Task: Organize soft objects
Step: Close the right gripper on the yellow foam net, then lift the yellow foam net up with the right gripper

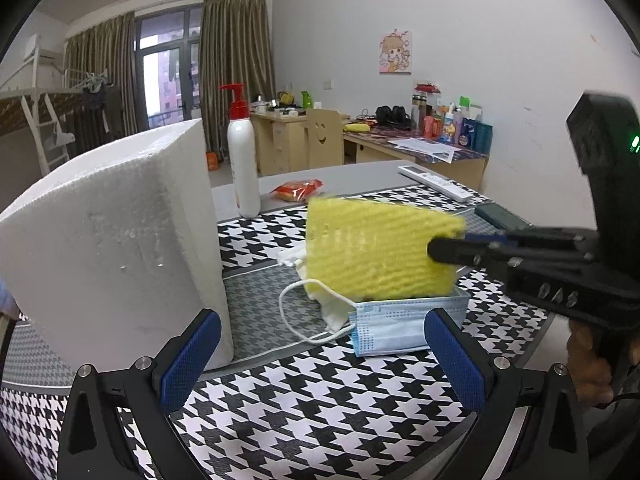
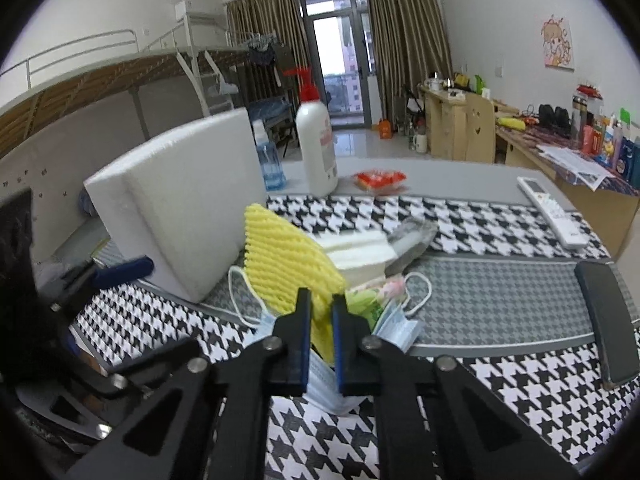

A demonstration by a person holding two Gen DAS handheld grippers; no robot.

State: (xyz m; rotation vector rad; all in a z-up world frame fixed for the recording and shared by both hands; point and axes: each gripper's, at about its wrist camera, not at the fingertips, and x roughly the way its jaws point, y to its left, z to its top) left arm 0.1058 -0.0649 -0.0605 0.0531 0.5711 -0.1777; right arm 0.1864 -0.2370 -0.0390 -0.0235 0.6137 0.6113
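My right gripper [image 2: 321, 312] pinches the yellow sponge's [image 1: 380, 248] near corner; its length runs toward the foam block [image 1: 112, 248]; my left gripper [image 1: 320, 352] gapes wide, empty.

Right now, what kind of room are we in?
Most likely a dormitory or student bedroom. A white metal loft bed with a ladder stands by the wall, pale wooden desks cluttered with bottles and papers line the other side, and brown curtains frame a glass balcony door.
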